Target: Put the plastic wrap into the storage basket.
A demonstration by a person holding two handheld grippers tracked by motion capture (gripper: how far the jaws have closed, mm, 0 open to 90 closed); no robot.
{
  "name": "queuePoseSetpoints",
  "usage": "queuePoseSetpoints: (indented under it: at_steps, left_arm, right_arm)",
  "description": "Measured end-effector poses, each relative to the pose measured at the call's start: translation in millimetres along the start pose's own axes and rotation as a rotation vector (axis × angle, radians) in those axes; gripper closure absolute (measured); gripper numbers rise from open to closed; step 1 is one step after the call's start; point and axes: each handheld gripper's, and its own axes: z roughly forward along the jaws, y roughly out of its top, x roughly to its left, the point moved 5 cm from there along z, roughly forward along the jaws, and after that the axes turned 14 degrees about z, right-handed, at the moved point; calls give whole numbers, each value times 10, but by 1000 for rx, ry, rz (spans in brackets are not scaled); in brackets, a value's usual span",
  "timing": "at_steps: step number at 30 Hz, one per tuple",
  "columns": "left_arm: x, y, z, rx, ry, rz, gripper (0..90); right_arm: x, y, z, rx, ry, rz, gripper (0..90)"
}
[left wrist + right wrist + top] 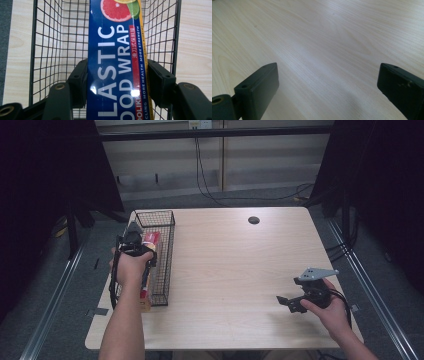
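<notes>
The wooden table point(225, 270) took up most of the high view, pale and bare across its middle, with a small dark round hole point(254, 220) near its far edge. Along its left side stood a black wire basket point(167, 265), long and narrow, running from the far edge toward the person. Inside the basket lay a box of plastic food wrap point(115, 62), a long blue carton with white lettering, a red strip along one side and a picture of cut citrus fruit at its far end; it ran lengthwise along the basket, with the wire mesh visible on both sides of it. The left gripper point(134, 244) hung over the basket's middle in the left hand point(131, 267), and in the left gripper view its two black jaws stood at either side of the box, set close against its long edges, though whether the pads pressed on it could not be told. The right gripper point(327, 87) rested low over the table's near right part in the right hand point(327, 312), well apart from the basket, its jaws spread wide with bare wood between them.
</notes>
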Motion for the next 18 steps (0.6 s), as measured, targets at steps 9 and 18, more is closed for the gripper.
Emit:
queuePoseSetpoints:
  at_steps: [9, 18]
  left_arm:
    - [-13, 20, -74, -5, -13, 7, 370]
    - [-46, 62, -185, -16, -31, 2, 254]
  right_arm:
    - [6, -2, -1, 3, -3, -2, 36]
    - [11, -2, -4, 2, -3, -1, 36]
